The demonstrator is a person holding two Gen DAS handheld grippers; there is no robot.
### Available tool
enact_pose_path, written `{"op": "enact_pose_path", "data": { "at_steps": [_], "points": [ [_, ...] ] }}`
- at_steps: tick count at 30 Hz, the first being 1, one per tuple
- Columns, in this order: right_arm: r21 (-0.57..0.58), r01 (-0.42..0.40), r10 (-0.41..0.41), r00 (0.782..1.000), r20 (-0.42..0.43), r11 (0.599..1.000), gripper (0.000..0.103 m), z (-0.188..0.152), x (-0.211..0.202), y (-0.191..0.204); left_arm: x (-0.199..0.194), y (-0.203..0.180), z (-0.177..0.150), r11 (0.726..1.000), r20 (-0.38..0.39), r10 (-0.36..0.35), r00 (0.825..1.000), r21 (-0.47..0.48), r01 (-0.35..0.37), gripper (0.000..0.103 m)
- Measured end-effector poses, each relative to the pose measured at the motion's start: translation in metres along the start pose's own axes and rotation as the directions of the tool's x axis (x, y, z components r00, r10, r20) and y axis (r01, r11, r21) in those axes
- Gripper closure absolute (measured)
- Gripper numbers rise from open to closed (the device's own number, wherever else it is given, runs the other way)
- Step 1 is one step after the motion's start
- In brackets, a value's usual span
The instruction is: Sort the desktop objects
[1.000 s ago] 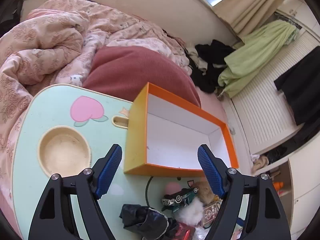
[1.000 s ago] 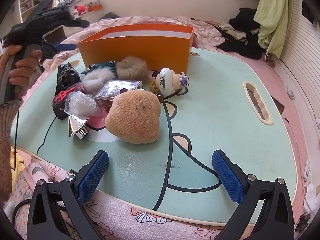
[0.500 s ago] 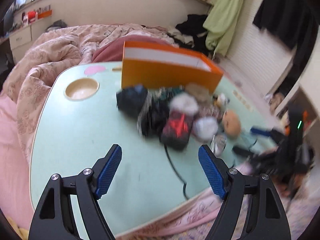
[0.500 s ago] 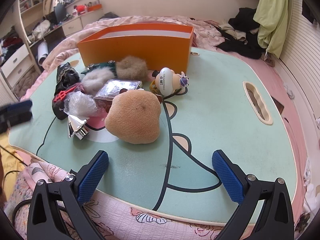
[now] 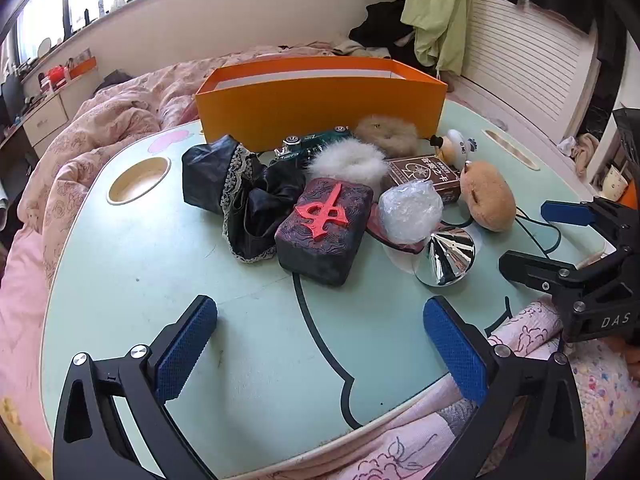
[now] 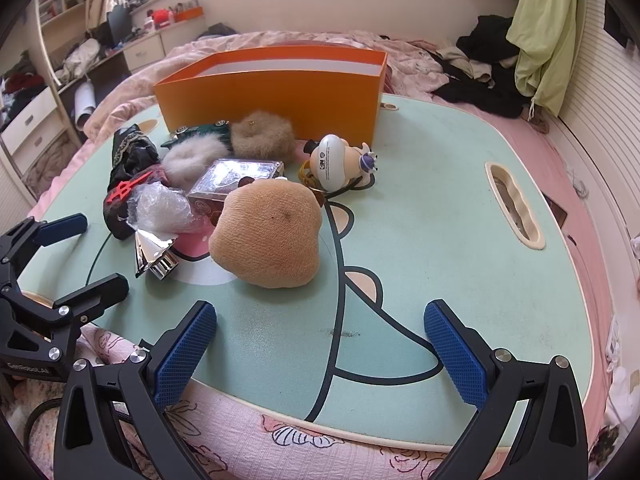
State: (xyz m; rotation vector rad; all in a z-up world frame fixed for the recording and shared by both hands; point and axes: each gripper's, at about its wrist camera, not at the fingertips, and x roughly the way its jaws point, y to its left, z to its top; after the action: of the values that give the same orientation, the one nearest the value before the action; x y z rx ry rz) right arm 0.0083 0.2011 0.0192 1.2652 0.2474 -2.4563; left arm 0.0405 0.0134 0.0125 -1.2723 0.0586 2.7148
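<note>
Your left gripper (image 5: 320, 344) is opening, nothing between the jaws; right gripper (image 6: 320, 344) gapes wide, empty too. Orange box (image 5: 320, 96) sits far ahead, behind the pile. The dark block with the red symbol (image 5: 322, 228), straight ahead, may be too wide and slip. Plush bun (image 6: 268, 236) will squash. Chrome cone (image 5: 444, 260), ahead-right, could skid off slick pads.

You're facing a bed covered by a rumpled pink quilt (image 5: 100, 128), daylight coming through the window (image 5: 52, 4) above a cream wall; a green cloth (image 6: 548, 40) hangs by the white slatted wall (image 5: 524, 60), and white drawers (image 6: 32, 124) stand on your left
</note>
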Motion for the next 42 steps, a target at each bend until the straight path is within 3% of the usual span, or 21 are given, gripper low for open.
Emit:
{"op": "enact_pose_path", "data": {
  "at_steps": [42],
  "points": [
    [-0.001,0.0,0.0,1.0,0.001,1.0,0.0,-0.0009,-0.0003,0.0002,0.0015,-0.0025,-0.0005,1.0,0.012,0.004,1.0,-0.006,-0.004,0.0]
  ]
}}
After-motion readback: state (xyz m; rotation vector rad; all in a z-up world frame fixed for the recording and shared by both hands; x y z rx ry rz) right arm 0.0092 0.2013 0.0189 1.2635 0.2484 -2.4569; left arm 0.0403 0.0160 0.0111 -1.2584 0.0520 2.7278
